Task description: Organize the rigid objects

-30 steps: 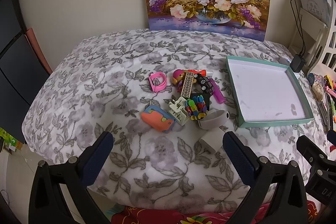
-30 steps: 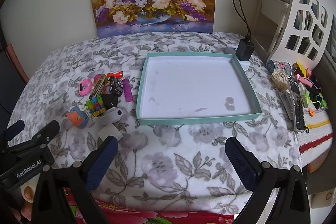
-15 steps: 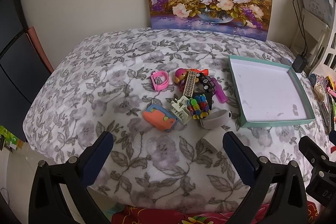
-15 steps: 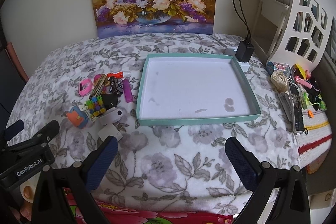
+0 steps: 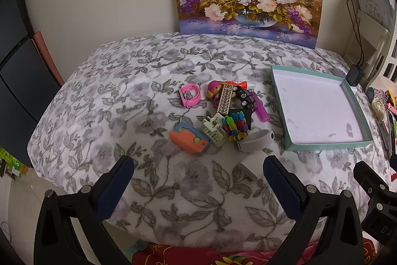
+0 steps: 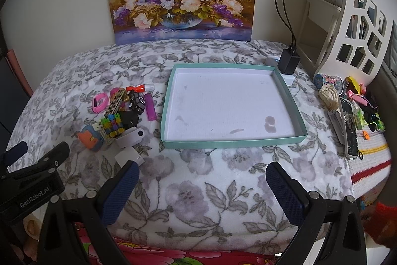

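Black tongs (image 6: 202,181), blue textured pads (image 6: 285,193) (silver screws, "GenRobot.AI" lettering)

Over the last second the left hand-held gripper (image 5: 198,180) has drifted a little to the left and slightly back, so the pile of small toys (image 5: 223,116) and the teal tray (image 5: 322,145) now sit a bit more to the right and lower in its view. The right hand-held gripper (image 6: 202,185) has shifted only very slightly; the tray (image 6: 233,143) appears almost in the same place.
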### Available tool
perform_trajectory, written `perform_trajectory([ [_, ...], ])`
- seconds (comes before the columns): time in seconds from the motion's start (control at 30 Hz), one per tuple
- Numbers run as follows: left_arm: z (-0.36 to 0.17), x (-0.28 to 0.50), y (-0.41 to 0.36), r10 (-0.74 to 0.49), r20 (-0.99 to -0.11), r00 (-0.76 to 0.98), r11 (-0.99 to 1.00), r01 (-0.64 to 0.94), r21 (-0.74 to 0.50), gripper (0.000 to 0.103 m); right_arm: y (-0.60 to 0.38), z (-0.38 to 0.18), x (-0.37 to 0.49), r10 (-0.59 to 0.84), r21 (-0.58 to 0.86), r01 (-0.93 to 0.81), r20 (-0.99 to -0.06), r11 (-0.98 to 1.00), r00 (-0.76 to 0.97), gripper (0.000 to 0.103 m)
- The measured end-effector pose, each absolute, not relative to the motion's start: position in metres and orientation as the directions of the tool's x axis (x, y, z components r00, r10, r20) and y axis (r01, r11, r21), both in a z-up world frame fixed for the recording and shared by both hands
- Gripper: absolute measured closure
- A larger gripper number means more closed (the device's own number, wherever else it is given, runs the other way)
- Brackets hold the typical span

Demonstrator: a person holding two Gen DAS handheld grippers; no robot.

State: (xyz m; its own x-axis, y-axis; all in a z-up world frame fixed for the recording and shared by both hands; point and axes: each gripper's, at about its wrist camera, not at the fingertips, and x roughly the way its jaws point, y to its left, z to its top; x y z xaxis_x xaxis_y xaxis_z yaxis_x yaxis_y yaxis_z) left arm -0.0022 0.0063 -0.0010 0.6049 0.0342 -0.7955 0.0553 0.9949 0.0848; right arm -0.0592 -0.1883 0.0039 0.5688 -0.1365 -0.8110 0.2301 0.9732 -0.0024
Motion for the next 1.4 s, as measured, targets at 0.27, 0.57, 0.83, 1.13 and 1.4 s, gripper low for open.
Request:
perform_trajectory([
  [0.27,-0.002,-0.003,0.007,0.035,-0.796,0.604,0.995,0.054,0.085,0.0,-0.188,0.004,-0.059,-0.138,-0.004,0.23,-0.811,0.973,0.569,0.0],
  [0.57,-0.002,-0.003,0.008,0.035,-0.796,0.604,0.995,0.055,0.085,0.0,-0.188,0.003,-0.059,-0.139,-0.005,0.23,-0.81,0.973,0.569,0.0],
  [0.83,-0.002,-0.002,0.008,0.034,-0.796,0.604,0.995,0.055,0.084,0.0,-0.187,0.003,-0.059,-0.141,-0.008,0.23,-0.81,0.973,0.569,0.0],
  [1.13,-0.004,0.003,0.016,0.01,-0.817,0.576,0.997,0.056,0.051,0.0,-0.187,0.003,-0.057,-0.137,-0.009,0.227,-0.82,0.974,0.556,0.0],
  [1.4,0.025,0.039,0.045,0.023,-0.822,0.569,0.999,0.024,0.045,0.0,-0.184,0.033,-0.024,-0.108,0.001,0.186,-0.811,0.983,0.576,0.0],
])
